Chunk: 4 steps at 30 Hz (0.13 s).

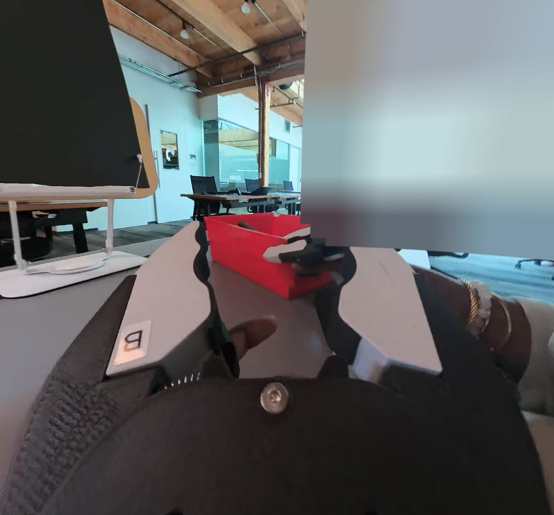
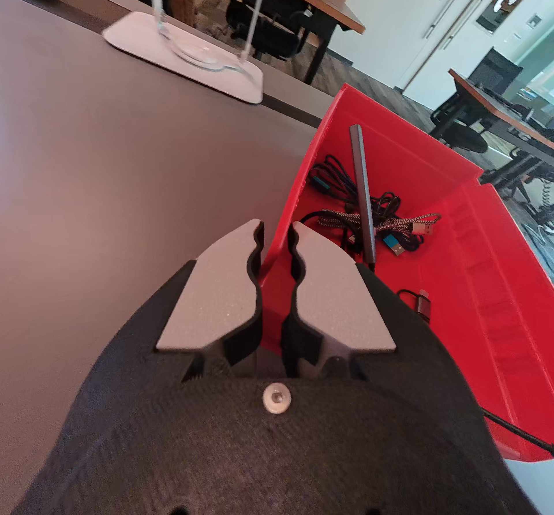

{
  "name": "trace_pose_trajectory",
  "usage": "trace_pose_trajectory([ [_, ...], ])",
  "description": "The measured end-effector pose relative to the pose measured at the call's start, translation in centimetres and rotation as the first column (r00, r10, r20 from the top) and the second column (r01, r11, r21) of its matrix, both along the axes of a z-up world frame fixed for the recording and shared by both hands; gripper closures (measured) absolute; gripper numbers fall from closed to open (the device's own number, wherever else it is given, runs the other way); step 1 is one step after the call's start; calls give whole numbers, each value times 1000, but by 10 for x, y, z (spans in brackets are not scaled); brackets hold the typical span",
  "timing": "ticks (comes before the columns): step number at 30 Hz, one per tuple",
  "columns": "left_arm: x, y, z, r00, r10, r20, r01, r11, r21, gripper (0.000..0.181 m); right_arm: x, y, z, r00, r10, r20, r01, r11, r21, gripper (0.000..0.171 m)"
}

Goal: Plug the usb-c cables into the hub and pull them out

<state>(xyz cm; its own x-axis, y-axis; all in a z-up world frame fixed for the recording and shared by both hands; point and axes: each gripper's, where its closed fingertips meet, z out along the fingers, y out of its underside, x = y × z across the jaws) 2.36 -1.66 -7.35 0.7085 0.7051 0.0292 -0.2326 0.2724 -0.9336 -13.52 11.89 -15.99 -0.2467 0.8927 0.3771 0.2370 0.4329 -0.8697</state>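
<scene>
A red bin (image 2: 494, 290) stands on the grey table (image 2: 120, 170). In it a slim grey hub (image 2: 362, 194) leans upright among tangled cables: a braided one (image 2: 344, 220), black ones (image 2: 335, 170) and a blue-tipped plug (image 2: 392, 242). My right gripper (image 2: 277, 226) hovers at the bin's near left wall, its jaws a narrow gap apart and empty. My left gripper (image 1: 277, 239) is wide open and empty above the table, short of the bin (image 1: 248, 254). The right gripper (image 1: 299, 253) shows beyond it over the bin.
A white stand base (image 2: 186, 53) with thin posts sits at the table's far left, carrying a black panel (image 1: 60, 80). A person's thumb (image 1: 254, 329) and braceleted wrist (image 1: 485, 314) are close. A grey adapter (image 2: 422, 305) lies in the bin. Office desks and chairs stand behind. Tip to tip, the grippers are about 25 cm apart.
</scene>
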Motion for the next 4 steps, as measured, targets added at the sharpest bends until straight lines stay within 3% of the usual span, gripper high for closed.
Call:
trace_pose_trajectory([
  [4, 11, -2, 10, 997, -72, -17, 73, 992, 105, 100, 14, -44, 0, 997, 81, 2, -81, 996, 24, 157],
])
